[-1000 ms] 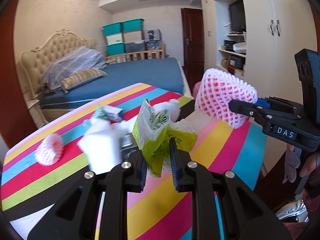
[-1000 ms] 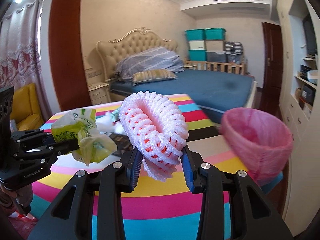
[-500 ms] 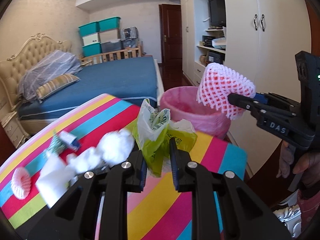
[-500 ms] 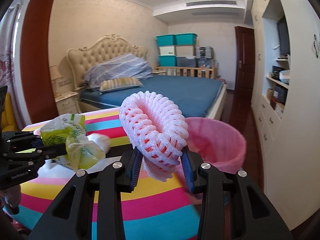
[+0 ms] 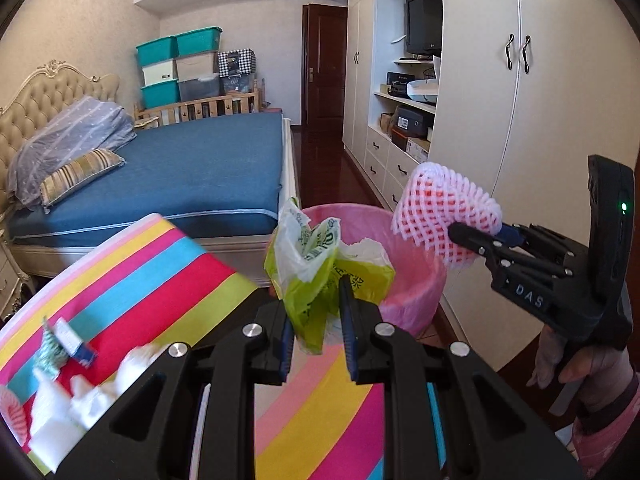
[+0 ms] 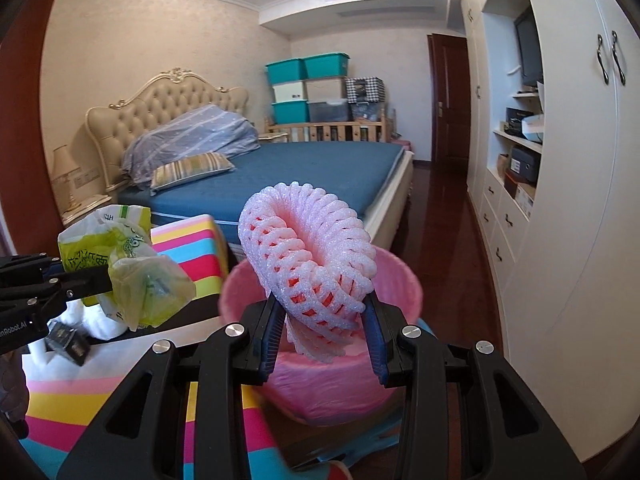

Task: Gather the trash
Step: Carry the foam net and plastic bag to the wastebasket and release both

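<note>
My left gripper (image 5: 315,320) is shut on a crumpled green and white plastic bag (image 5: 320,264), held in front of the pink-lined trash bin (image 5: 416,280). The bag also shows in the right wrist view (image 6: 124,268). My right gripper (image 6: 324,320) is shut on a pink foam fruit net (image 6: 312,268), held just above the bin's rim (image 6: 400,276). The net and right gripper (image 5: 460,236) show in the left wrist view over the bin's right side; the net (image 5: 444,216) hides part of the rim.
A striped tablecloth (image 5: 152,272) covers the table; white tissues (image 5: 80,400), a small blue-white wrapper (image 5: 72,340) and another foam net (image 5: 10,408) lie at its left. A blue bed (image 5: 180,168) stands behind, white wardrobes (image 5: 500,120) to the right.
Both grippers have swung right from over the table toward the bin, carrying the bag and the net. The bin now sits straight ahead of both.
</note>
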`<state>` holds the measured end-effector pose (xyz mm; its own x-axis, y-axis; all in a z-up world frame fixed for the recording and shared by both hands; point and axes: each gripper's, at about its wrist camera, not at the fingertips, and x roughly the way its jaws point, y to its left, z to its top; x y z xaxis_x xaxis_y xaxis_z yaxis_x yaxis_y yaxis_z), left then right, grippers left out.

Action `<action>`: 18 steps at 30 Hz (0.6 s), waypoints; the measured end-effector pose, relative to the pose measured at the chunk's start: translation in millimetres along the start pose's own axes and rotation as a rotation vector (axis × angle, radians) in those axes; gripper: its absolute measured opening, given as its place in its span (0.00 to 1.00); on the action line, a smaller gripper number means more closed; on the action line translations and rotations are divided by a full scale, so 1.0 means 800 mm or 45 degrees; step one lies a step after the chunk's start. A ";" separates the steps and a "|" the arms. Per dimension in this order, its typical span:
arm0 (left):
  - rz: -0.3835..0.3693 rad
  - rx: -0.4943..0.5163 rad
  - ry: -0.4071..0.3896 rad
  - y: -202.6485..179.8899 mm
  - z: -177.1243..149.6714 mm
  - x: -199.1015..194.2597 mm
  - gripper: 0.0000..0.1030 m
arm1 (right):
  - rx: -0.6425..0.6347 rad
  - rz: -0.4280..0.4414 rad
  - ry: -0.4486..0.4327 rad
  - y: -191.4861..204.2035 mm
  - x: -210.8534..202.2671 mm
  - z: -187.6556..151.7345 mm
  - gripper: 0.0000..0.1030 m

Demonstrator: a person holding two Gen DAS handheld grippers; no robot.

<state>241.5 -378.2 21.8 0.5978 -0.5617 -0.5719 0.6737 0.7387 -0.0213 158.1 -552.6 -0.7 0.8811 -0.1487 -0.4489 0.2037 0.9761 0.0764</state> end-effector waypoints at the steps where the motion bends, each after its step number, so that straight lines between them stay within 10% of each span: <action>1: 0.000 0.001 0.004 -0.003 0.004 0.007 0.19 | 0.006 -0.008 0.007 -0.006 0.006 0.002 0.35; 18: -0.028 -0.072 0.026 -0.024 0.047 0.113 0.20 | 0.065 -0.069 0.114 -0.038 0.091 0.008 0.35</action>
<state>298.5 -457.3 1.4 0.5738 -0.5704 -0.5877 0.6606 0.7465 -0.0797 219.3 -594.1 -29.8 0.8271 -0.1840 -0.5311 0.2735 0.9572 0.0944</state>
